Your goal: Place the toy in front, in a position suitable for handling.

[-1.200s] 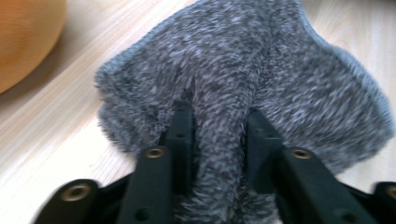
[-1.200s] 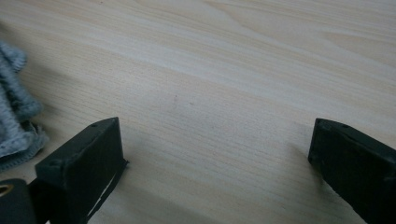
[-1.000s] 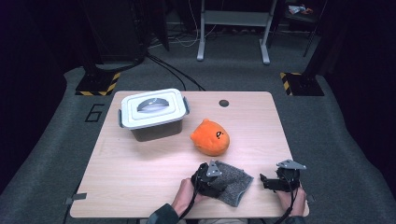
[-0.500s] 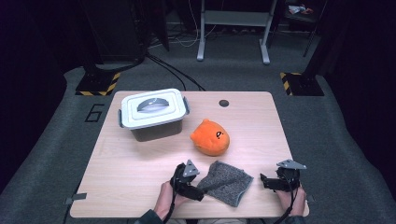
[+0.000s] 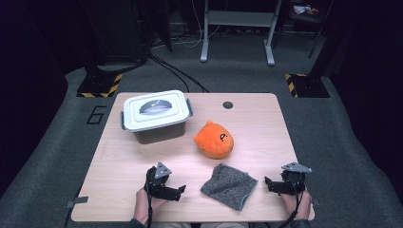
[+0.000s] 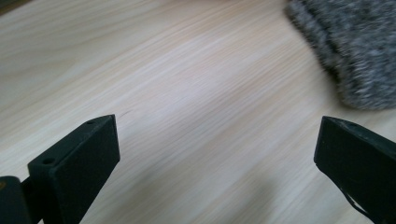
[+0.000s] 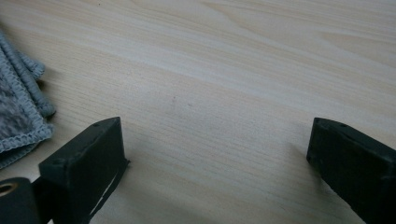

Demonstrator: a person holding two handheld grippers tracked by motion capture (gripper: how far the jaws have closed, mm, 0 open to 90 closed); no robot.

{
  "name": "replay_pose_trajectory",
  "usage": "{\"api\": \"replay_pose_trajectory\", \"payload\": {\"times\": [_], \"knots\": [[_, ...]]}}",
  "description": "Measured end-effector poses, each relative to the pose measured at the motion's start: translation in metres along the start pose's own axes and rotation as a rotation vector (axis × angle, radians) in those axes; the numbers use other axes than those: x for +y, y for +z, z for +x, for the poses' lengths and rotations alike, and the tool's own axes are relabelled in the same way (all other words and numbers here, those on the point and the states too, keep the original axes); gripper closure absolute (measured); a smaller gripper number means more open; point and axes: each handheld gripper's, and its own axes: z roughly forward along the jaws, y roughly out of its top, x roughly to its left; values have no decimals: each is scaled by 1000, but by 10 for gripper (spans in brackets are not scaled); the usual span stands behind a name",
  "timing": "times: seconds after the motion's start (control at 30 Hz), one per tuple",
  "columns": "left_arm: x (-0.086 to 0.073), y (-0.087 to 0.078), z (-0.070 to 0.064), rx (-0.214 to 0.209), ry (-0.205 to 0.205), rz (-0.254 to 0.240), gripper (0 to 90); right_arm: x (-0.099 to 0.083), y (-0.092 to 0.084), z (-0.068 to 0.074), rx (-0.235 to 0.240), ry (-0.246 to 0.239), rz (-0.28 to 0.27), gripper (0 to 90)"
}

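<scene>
Both my grippers — left gripper (image 5: 177,191), right gripper (image 5: 270,184) — rest with jaws apart, the left's just opened with nothing between them; grey cloth (image 5: 229,185) lies released on the counter (image 5: 123,161), bin and plush untouched.

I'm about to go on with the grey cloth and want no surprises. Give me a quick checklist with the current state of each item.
1. left gripper empty: ok, its jaws have just been opening and nothing but bare table is between them.
2. right gripper empty and open: ok, wood alone between its jaws.
3. grey cloth free of both grippers: ok, it lies folded between them, touching neither.
4. Cloth clear of the orange plush toy: ok, a gap of table shows.
5. white bin ready to receive things: not ok, its lid is on.
6. Lid latched: cannot tell.
</scene>
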Motion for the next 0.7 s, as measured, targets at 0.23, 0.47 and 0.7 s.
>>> {"api": "replay_pose_trajectory", "payload": {"times": [0.23,0.47,0.7], "knots": [[-20,-4,20,86,-43,19,0,0,0,0,1,-3,2,33],[-25,-5,23,138,-6,24,0,0,0,0,2,-1,8,33],[-25,-5,25,143,-15,18,0,1,0,0,1,-5,15,29]]}}
